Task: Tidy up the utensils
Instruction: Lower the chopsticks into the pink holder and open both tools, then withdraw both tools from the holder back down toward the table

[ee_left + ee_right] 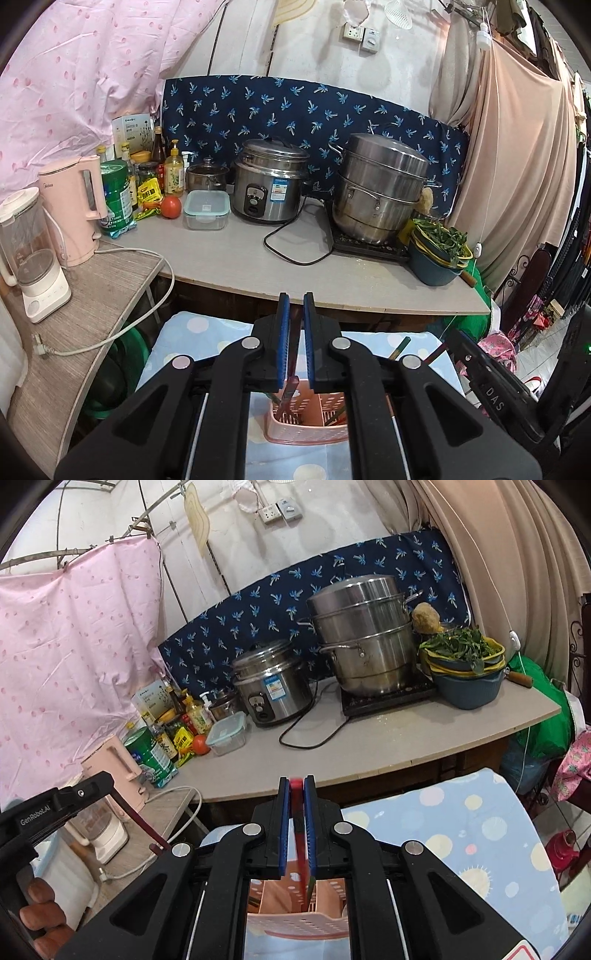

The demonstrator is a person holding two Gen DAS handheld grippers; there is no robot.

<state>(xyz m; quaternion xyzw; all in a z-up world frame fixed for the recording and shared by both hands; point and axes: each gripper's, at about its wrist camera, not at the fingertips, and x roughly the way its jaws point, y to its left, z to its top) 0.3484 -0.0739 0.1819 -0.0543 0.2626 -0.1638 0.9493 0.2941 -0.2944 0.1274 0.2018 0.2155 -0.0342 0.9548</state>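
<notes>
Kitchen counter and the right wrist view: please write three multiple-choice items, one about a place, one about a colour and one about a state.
1. Where does the tomato lie?
A. beside the clear lidded box
B. on top of the steamer pot
C. in the blue basin

2. Which colour is the kettle?
A. green
B. black
C. pink

3. How is the right hand-held gripper?
A. wide open, empty
B. shut on a red utensil
C. out of view

Key:
1 A, the two sit side by side on the counter.
2 C, its body is pale pink.
3 B, the blue pads press on the red utensil.
</notes>
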